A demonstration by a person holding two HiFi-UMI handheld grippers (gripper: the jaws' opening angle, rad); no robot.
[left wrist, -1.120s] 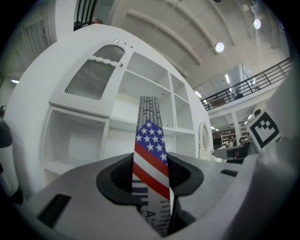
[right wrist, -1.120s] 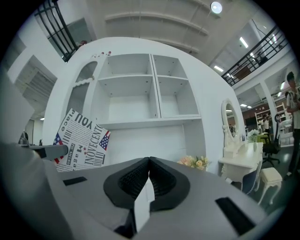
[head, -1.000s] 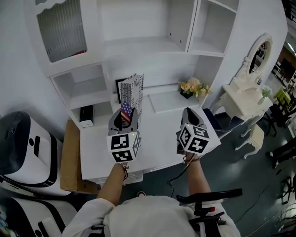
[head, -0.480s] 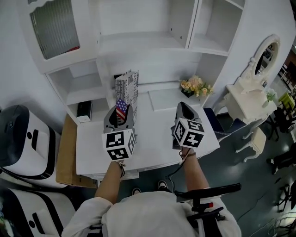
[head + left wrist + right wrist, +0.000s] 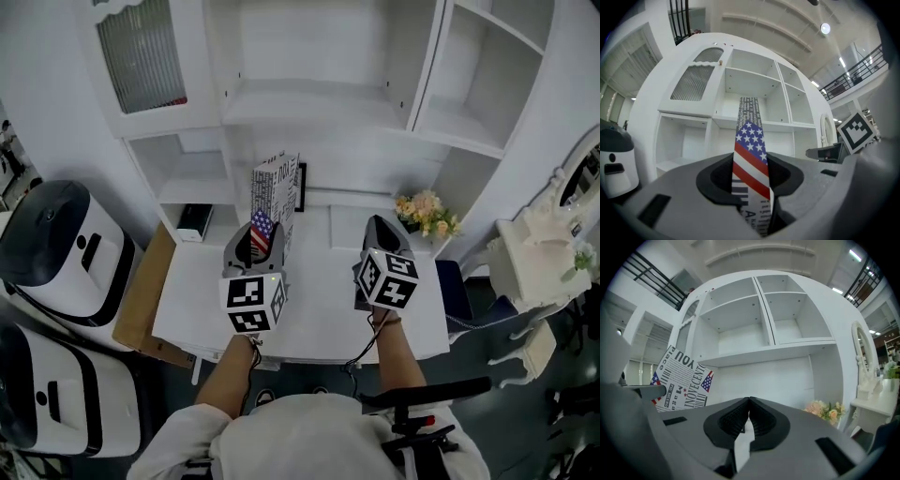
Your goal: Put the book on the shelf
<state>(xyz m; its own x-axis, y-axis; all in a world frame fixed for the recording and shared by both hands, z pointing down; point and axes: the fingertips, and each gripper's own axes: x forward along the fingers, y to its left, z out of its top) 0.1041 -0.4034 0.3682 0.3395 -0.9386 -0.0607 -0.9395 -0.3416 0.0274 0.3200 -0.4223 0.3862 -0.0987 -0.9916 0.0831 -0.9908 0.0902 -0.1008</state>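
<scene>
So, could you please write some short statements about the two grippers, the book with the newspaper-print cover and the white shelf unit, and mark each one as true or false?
1. The left gripper is closed on the newspaper-print book with a stars-and-stripes spine. True.
2. The book already lies in a compartment of the shelves. False: it is held upright in the left gripper, in front of the white shelf unit.
3. The right gripper holds nothing, and its jaws are together. True.
4. Some pale flowers stand in an upper shelf compartment. False: the small bouquet of pale flowers stands on the white desk, to the right of the book.
</scene>
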